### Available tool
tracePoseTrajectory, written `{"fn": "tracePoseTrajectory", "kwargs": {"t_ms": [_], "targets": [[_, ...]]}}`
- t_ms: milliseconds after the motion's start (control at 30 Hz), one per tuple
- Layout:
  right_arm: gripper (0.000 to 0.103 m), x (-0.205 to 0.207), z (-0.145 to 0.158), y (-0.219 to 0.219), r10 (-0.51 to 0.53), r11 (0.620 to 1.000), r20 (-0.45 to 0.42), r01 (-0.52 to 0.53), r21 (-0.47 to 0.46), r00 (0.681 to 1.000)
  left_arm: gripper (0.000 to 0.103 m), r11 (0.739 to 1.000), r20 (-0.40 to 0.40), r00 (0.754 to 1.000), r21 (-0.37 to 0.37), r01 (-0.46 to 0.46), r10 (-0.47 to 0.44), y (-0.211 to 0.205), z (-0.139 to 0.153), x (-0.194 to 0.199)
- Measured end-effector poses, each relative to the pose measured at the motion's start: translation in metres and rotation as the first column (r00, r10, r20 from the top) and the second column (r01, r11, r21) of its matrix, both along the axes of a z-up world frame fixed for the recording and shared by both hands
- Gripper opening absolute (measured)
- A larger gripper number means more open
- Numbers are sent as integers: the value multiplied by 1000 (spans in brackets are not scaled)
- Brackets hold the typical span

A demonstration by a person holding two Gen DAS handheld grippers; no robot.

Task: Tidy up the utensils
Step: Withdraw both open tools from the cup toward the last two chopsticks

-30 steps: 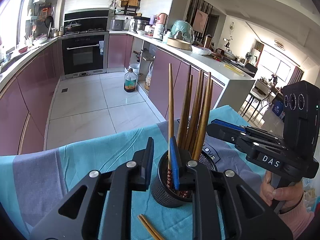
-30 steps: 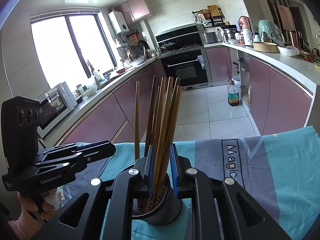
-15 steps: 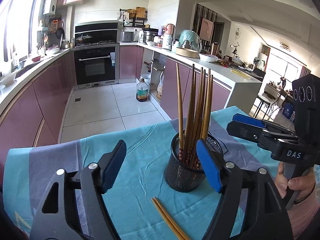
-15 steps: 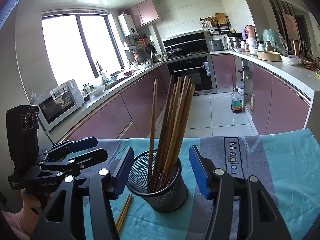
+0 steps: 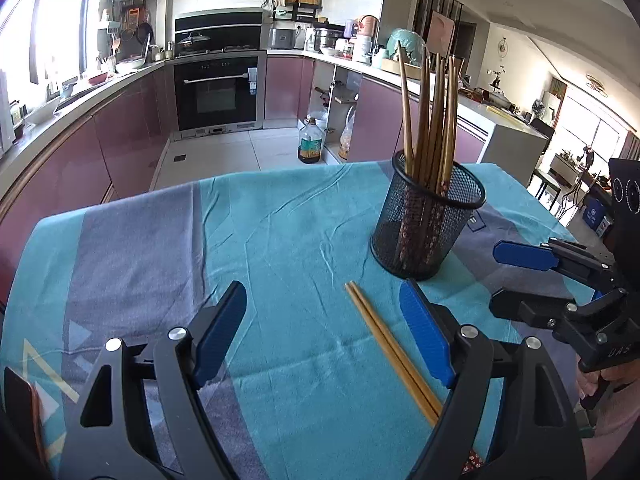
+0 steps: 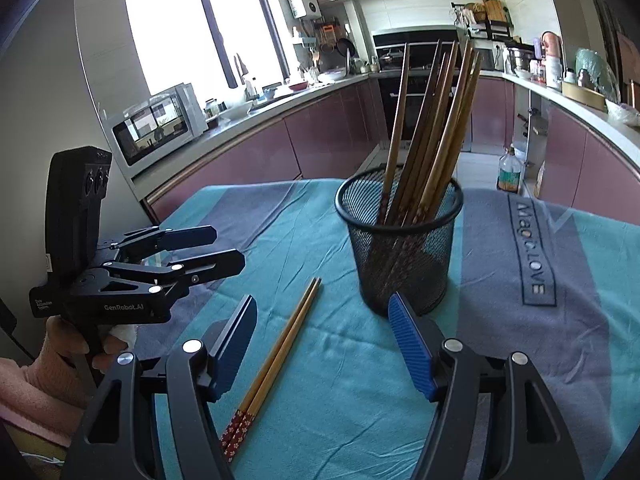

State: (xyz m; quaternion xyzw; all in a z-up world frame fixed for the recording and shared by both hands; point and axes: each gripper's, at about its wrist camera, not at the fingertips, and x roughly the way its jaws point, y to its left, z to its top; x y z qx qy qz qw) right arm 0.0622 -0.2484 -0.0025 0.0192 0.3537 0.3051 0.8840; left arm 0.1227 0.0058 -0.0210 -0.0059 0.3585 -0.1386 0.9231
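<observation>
A black mesh cup (image 5: 426, 228) (image 6: 400, 240) stands upright on the cloth and holds several wooden chopsticks (image 5: 430, 120) (image 6: 428, 132). A loose pair of chopsticks (image 5: 392, 352) (image 6: 276, 360) lies flat on the cloth in front of the cup. My left gripper (image 5: 324, 340) (image 6: 212, 246) is open and empty, just above the loose pair. My right gripper (image 6: 324, 344) (image 5: 508, 272) is open and empty, close in front of the cup.
The table is covered by a teal and grey cloth (image 5: 280, 240) with printed lettering (image 6: 534, 252). Its far edge drops to a tiled kitchen floor (image 5: 240, 148). Purple cabinets (image 6: 320, 136) line the walls beyond.
Both grippers have opened, let go of the chopsticks in the cup, and drawn back and up from it. The loose pair on the cloth now shows fully.
</observation>
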Motion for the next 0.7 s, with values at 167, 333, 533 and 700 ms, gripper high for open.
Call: {"fn": "tracePoseTrajectory", "kwargs": {"t_ms": [167, 333, 533, 700], "targets": [[66, -6, -20, 17, 20, 999, -58, -22, -30, 998, 78, 1000, -42, 999, 10, -17, 18, 3, -22, -7], [64, -10, -32, 27, 26, 999, -95, -30, -45, 995, 78, 999, -77, 996, -3, -37, 37, 4, -35, -15], [61, -14, -40, 32, 15, 998, -115, -22, -59, 993, 78, 999, -91, 995, -6, -51, 50, 1, -40, -21], [61, -17, -42, 33, 11, 998, -122, -19, -59, 992, 78, 999, -97, 994, -13, -47, 45, -2, -42, -24]]}}
